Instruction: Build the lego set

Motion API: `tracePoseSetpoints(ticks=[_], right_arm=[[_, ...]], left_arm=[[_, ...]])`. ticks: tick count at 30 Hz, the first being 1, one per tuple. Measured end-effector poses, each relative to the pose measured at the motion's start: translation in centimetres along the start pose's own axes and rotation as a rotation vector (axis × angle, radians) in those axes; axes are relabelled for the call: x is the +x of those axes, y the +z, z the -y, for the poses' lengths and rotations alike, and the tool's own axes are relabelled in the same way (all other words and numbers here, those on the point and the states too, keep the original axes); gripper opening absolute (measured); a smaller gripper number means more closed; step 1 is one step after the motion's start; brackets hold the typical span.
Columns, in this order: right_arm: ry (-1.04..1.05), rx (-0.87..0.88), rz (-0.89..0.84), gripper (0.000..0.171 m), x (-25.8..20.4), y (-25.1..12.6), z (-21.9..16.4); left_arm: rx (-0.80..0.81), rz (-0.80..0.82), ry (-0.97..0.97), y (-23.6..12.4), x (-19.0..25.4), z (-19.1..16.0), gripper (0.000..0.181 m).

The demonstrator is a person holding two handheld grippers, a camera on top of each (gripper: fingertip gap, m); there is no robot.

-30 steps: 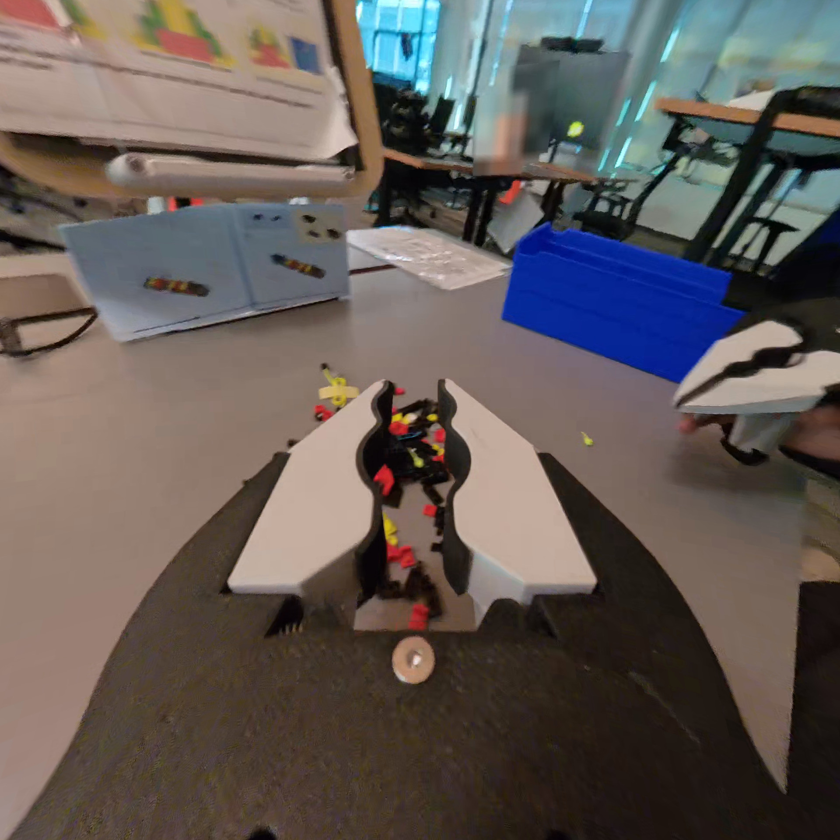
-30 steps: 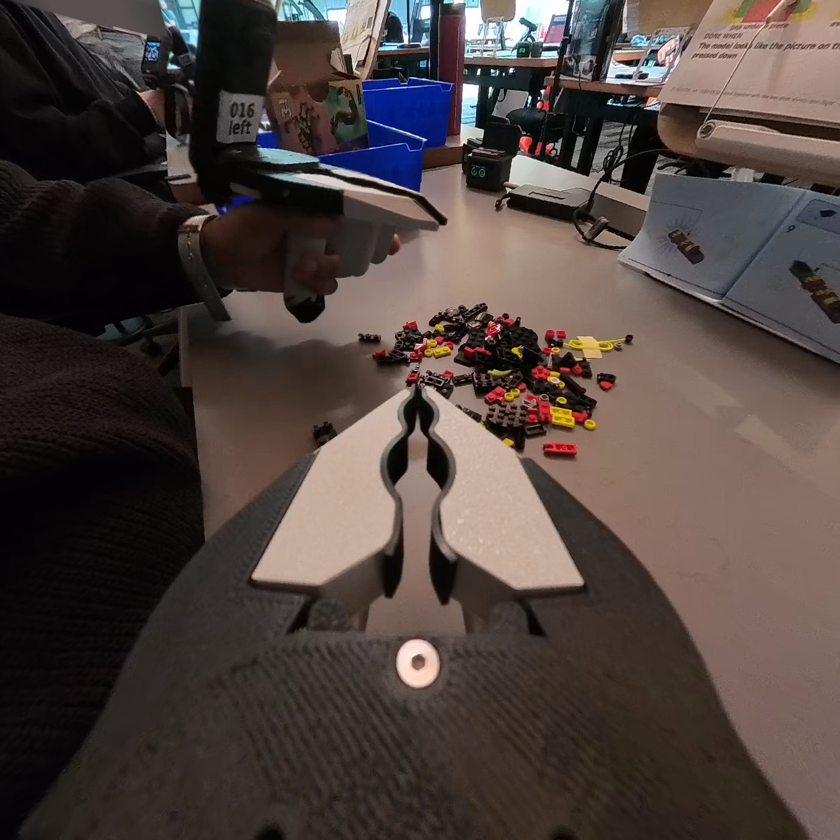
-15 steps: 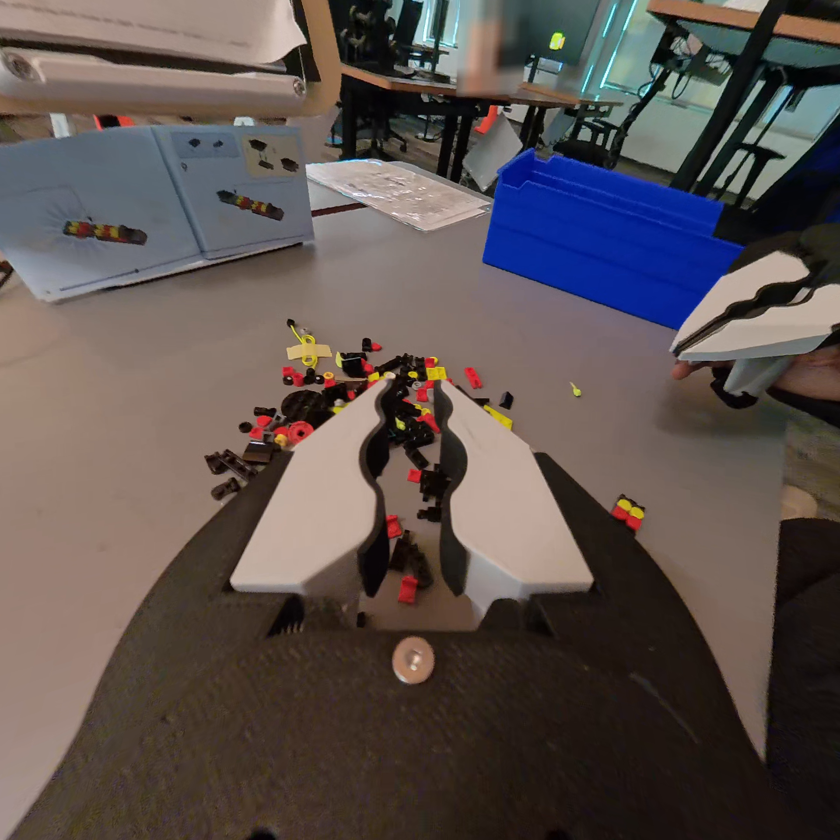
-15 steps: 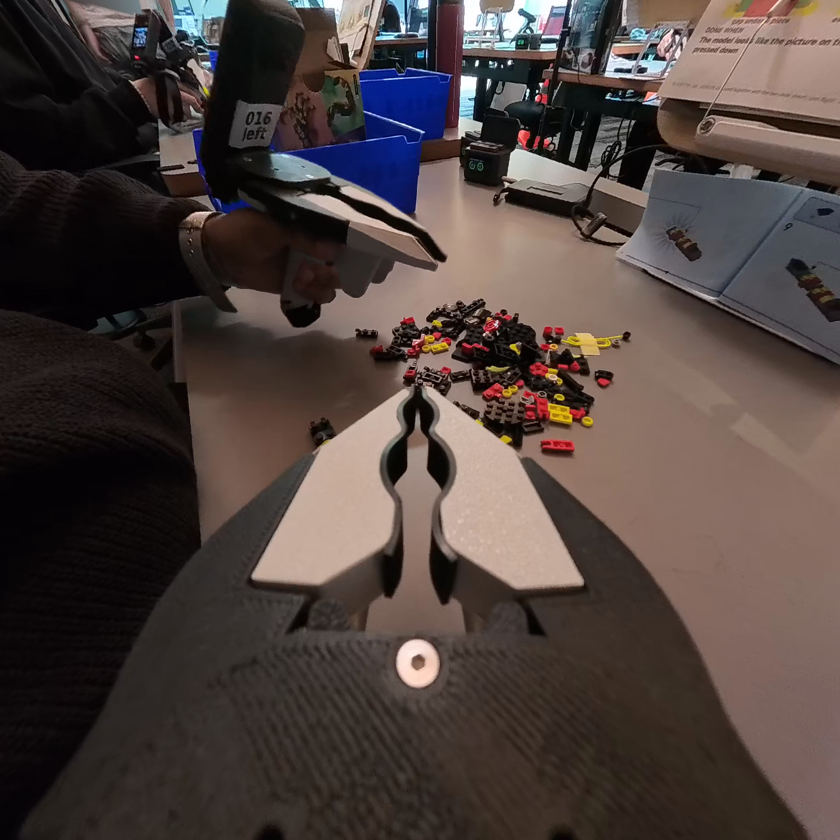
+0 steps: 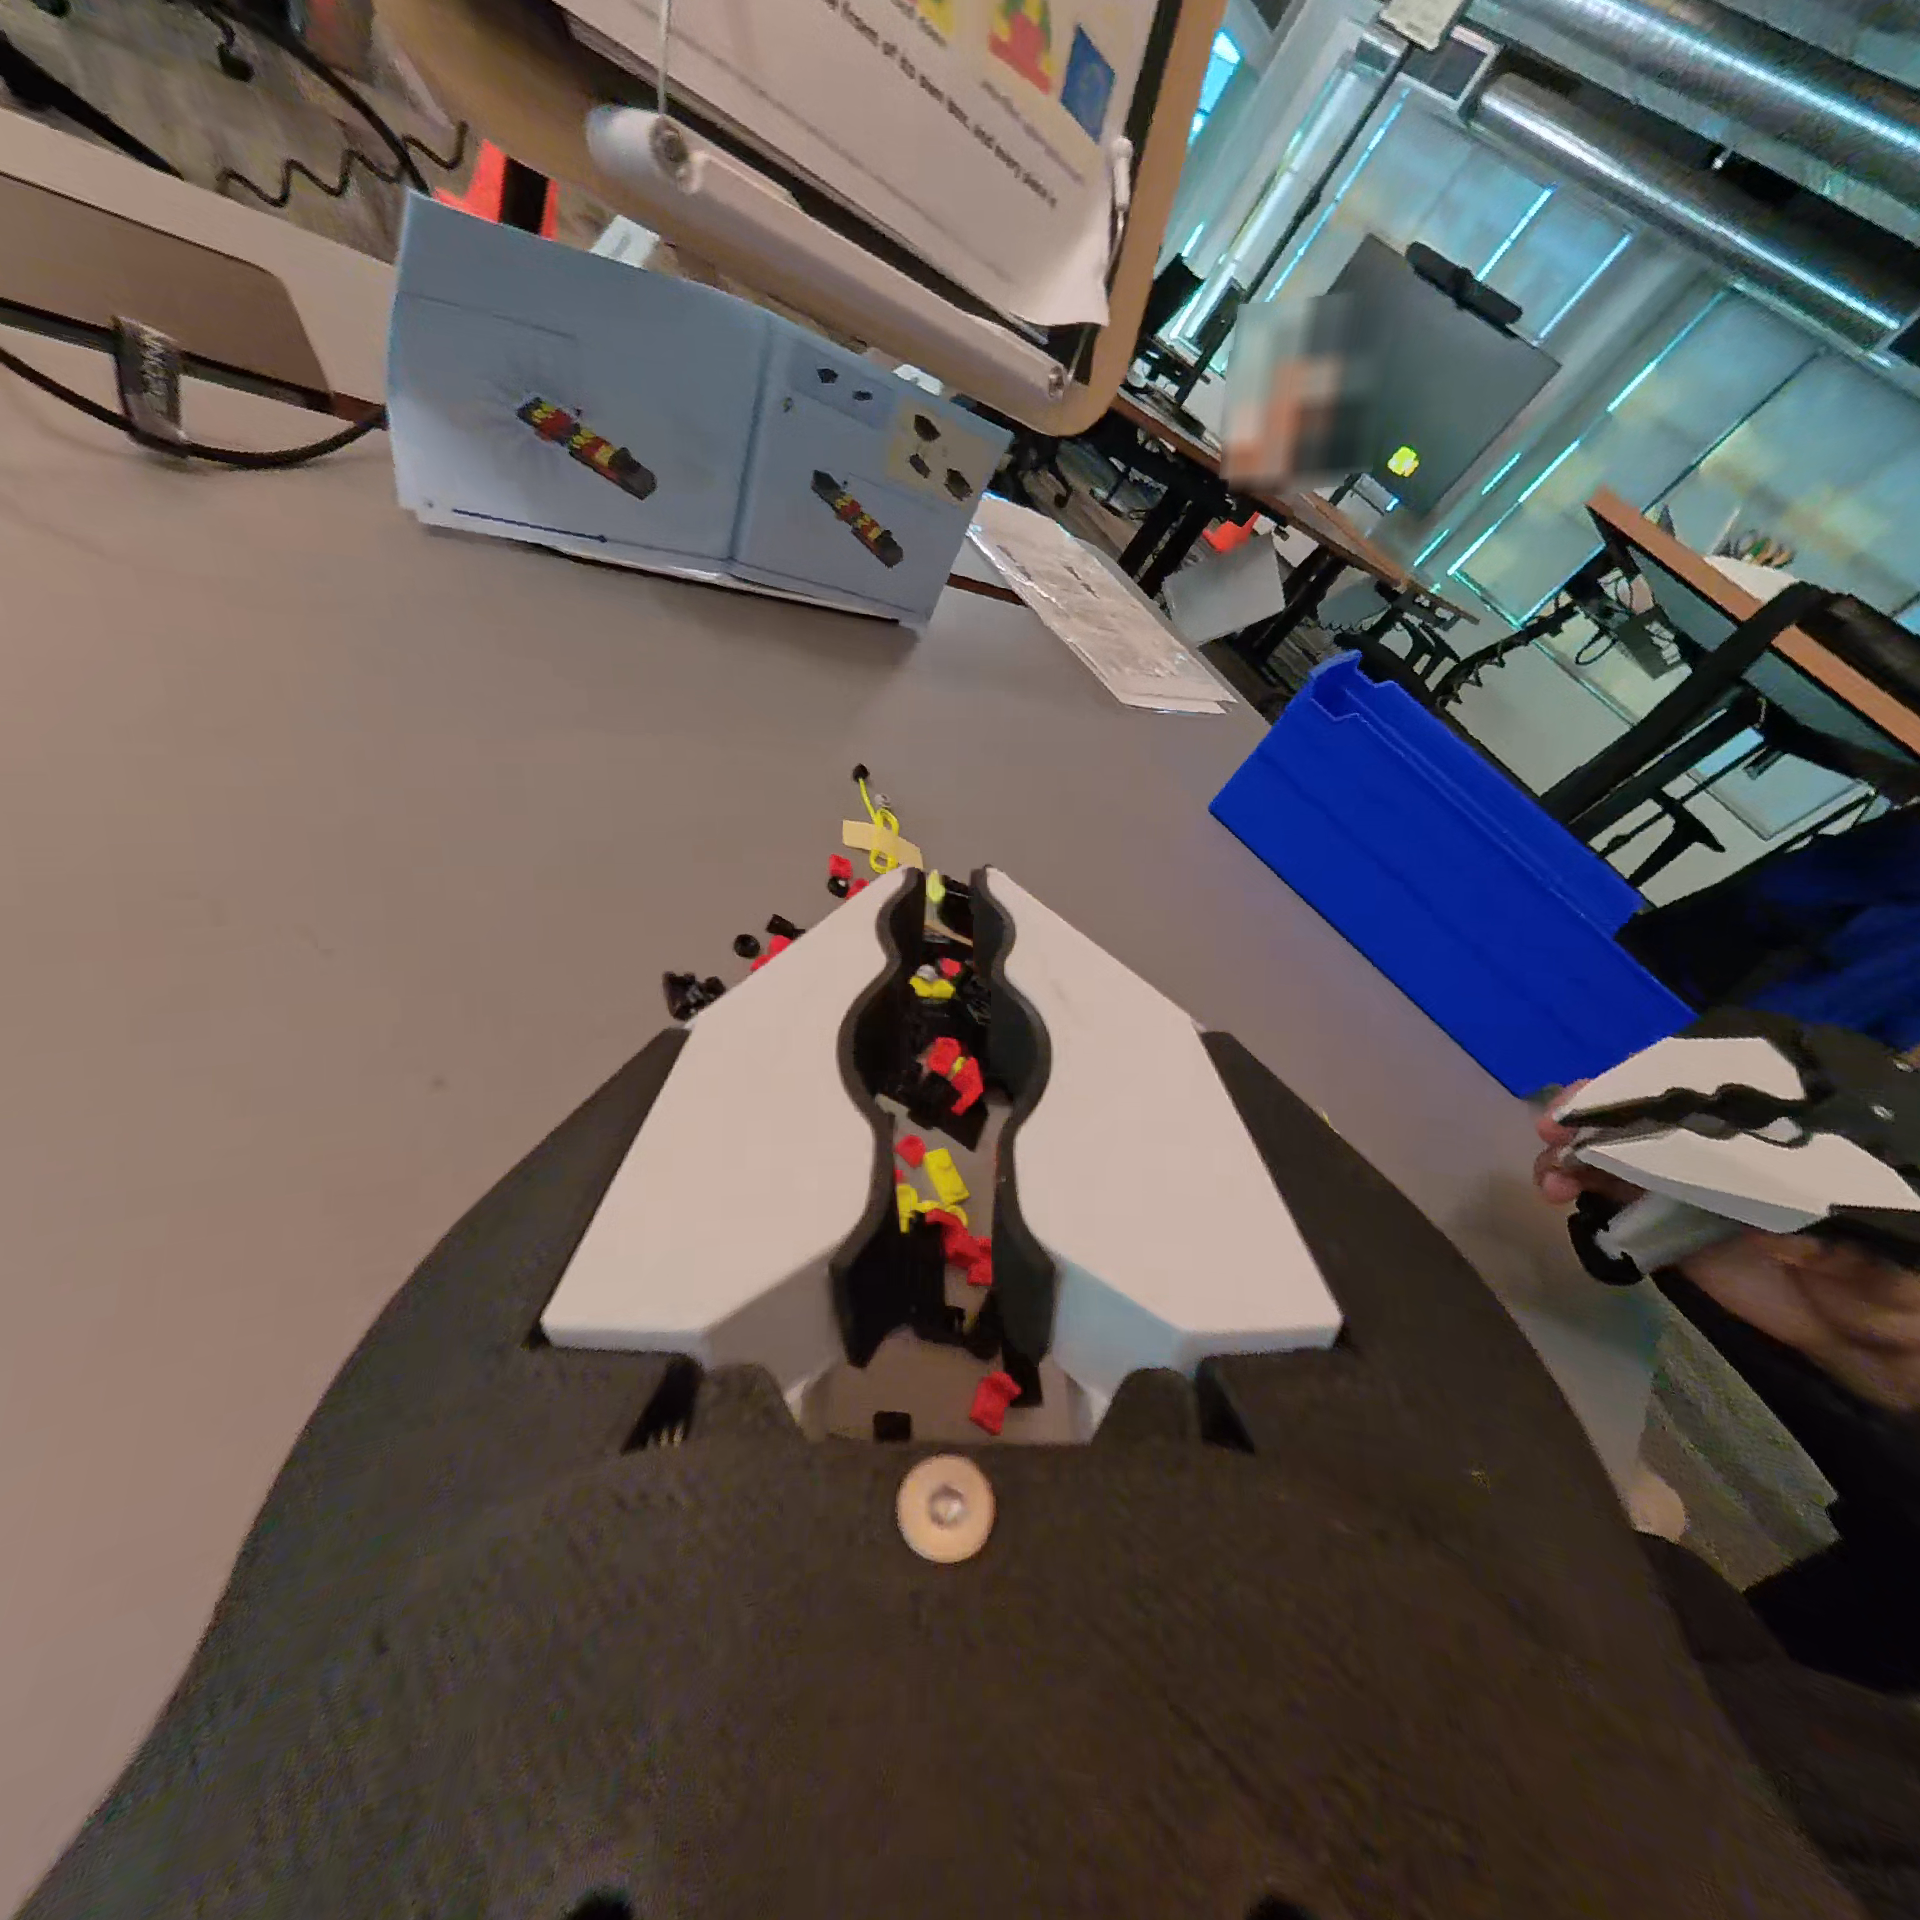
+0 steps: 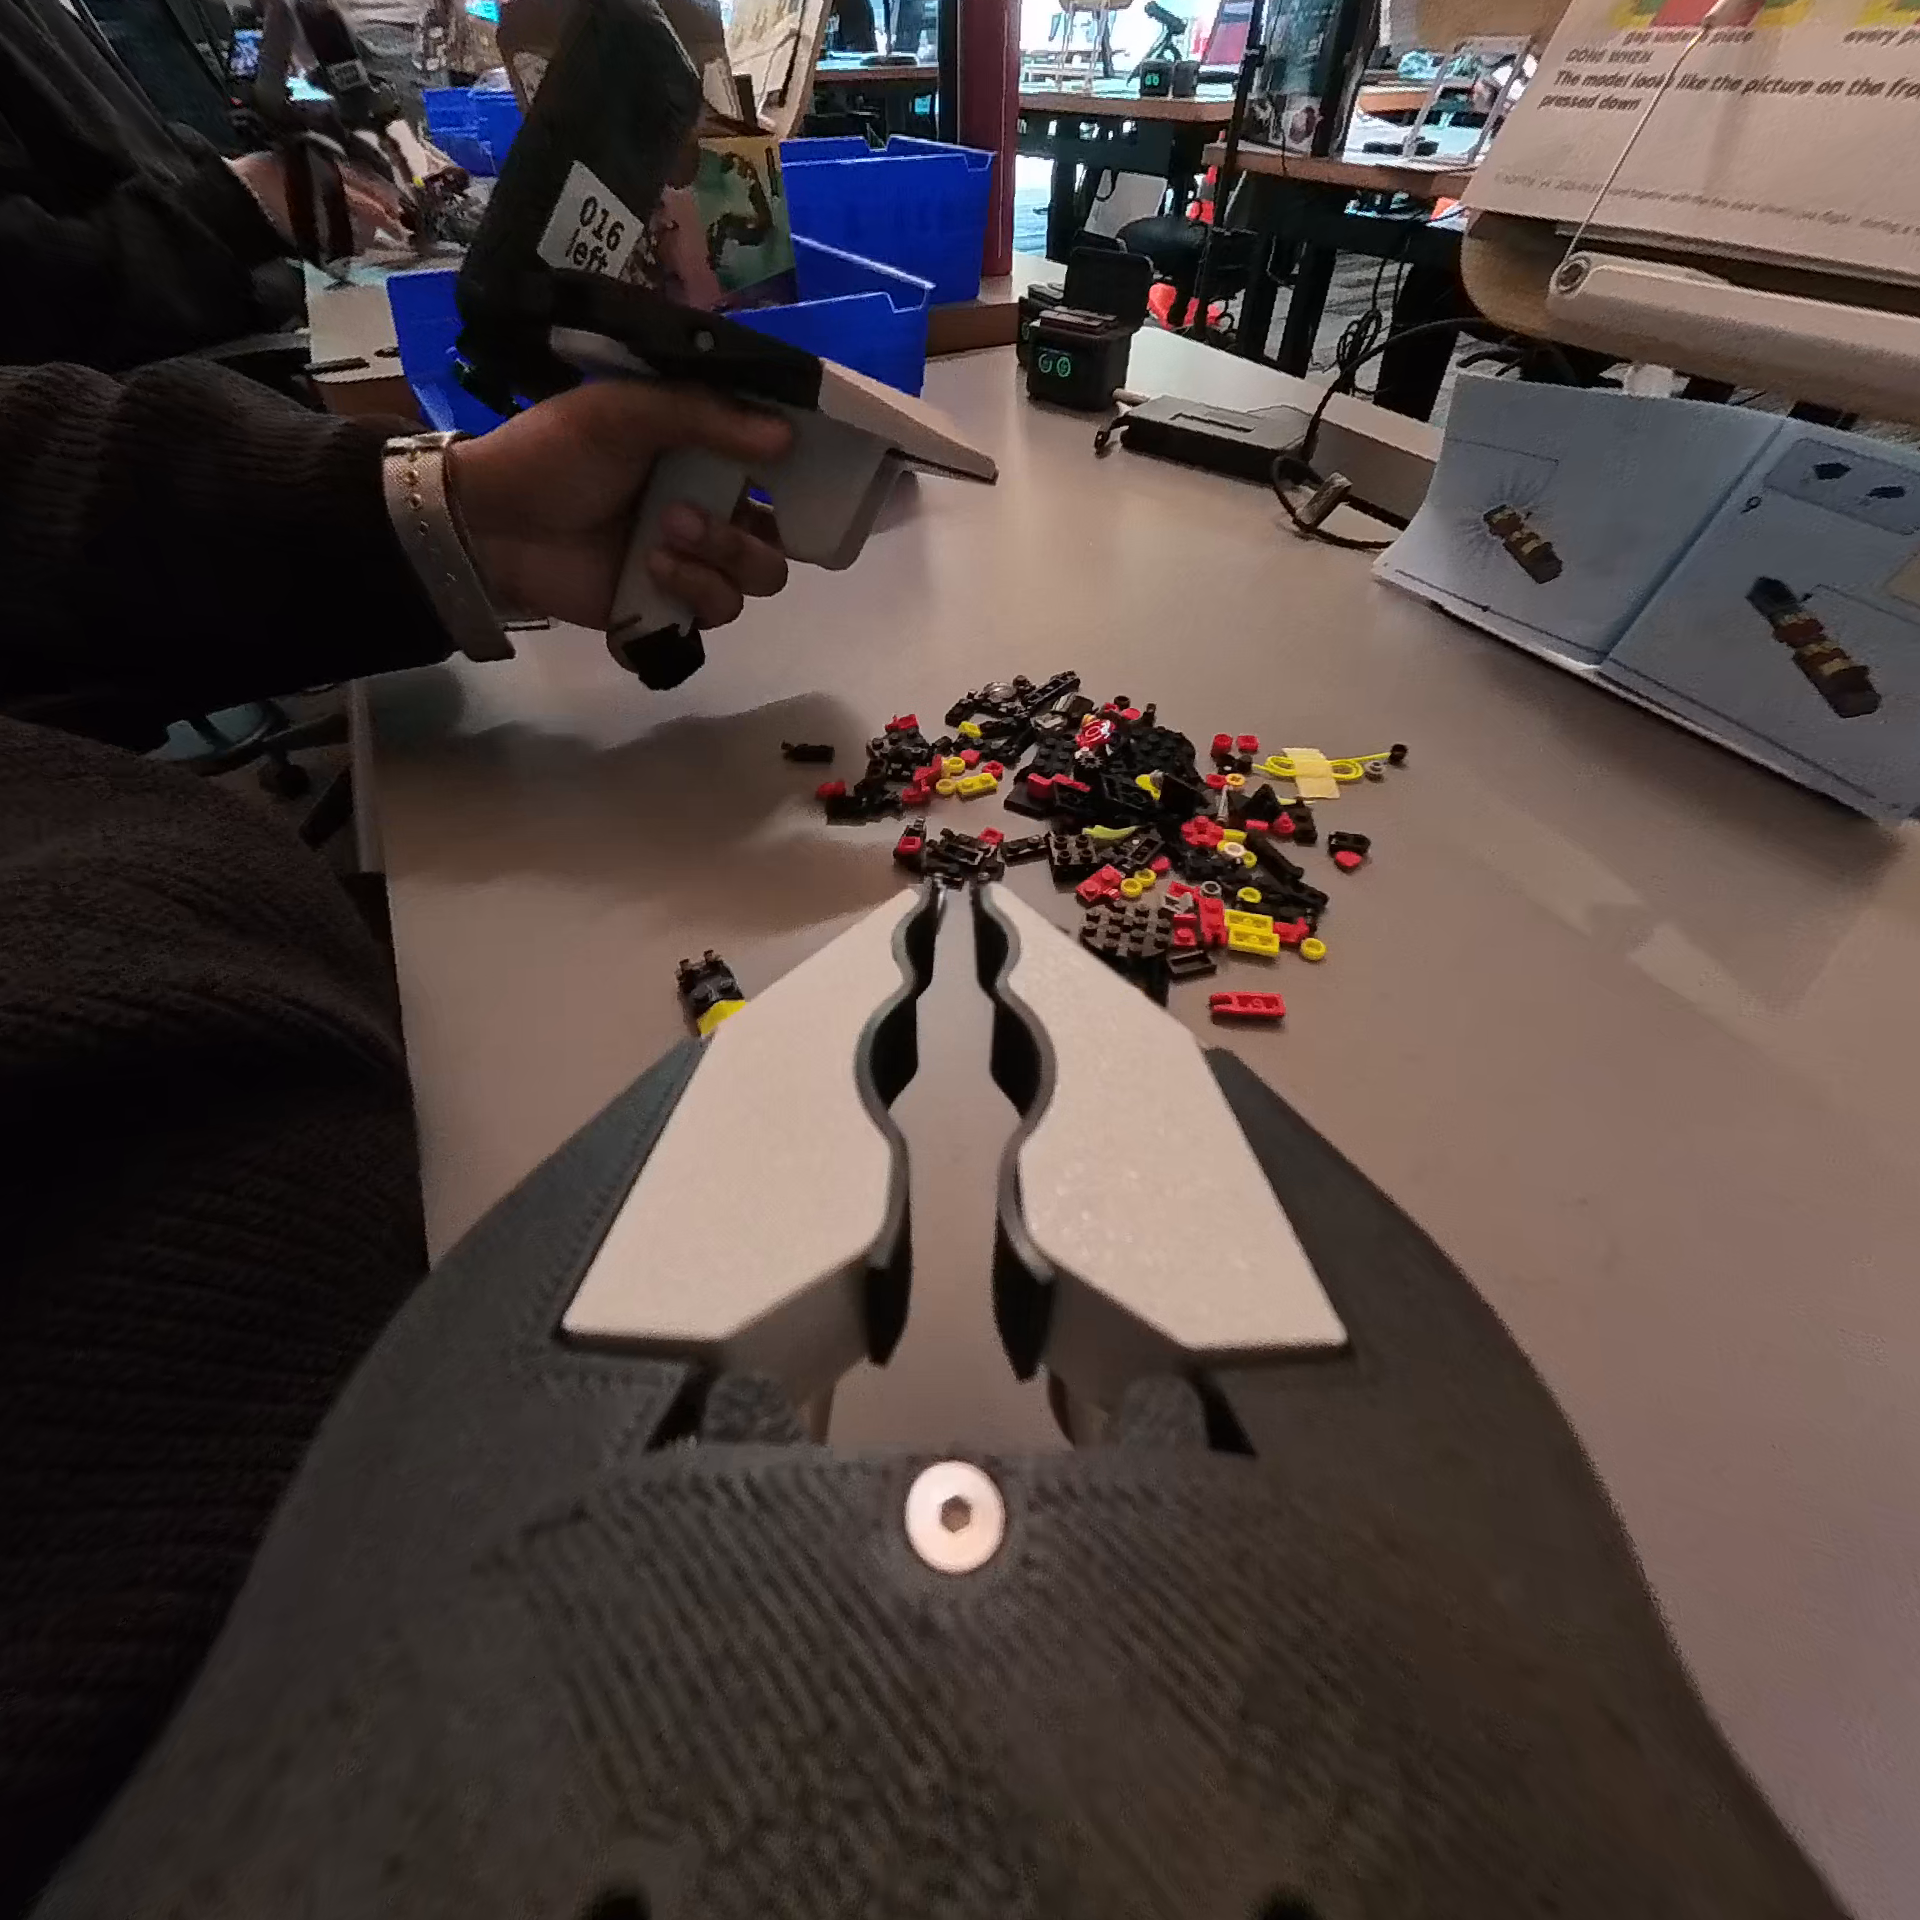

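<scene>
Loose lego pieces (image 6: 1122, 821): a scattered heap of small black, red and yellow plastic bricks and plates, lying on the grey matte tabletop (image 6: 1455, 1091), between the two grippers and near the open pale-blue instruction booklet (image 6: 1683, 561) propped at the far edge. One small black-and-yellow piece (image 6: 709, 987) lies apart, just left of the right gripper's tips.

Left gripper (image 5: 948, 883): white fingers with black wavy inner faces, held above the heap, tips a narrow gap apart, nothing between them; gripped by a hand (image 6: 613, 499) with a dark knitted sleeve.

Right gripper (image 6: 956, 891): same make, tips a narrow slit apart, empty, pointing at the near edge of the heap.

Blue plastic bin (image 5: 1444, 883): on the table, well right of the heap.
</scene>
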State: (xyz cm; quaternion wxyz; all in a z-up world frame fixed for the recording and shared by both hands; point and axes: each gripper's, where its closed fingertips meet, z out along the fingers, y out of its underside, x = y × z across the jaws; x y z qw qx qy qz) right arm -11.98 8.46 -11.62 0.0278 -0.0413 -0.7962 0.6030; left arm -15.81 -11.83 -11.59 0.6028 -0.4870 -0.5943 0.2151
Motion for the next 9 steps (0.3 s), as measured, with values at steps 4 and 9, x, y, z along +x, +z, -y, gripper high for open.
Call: tracePoseSetpoints(ticks=[4, 9], right_arm=[[0.004, -0.001, -0.011, 0.008, 0.2, 0.0, 0.0], [0.004, -0.005, -0.011, 0.009, 0.2, 0.0, -0.1]], left_arm=[[-0.043, 0.007, 0.036, 0.2, -0.6, -0.4, 0.008], [-0.181, 0.013, 0.119, 1.1, -0.7, -3.1, 0.011]])
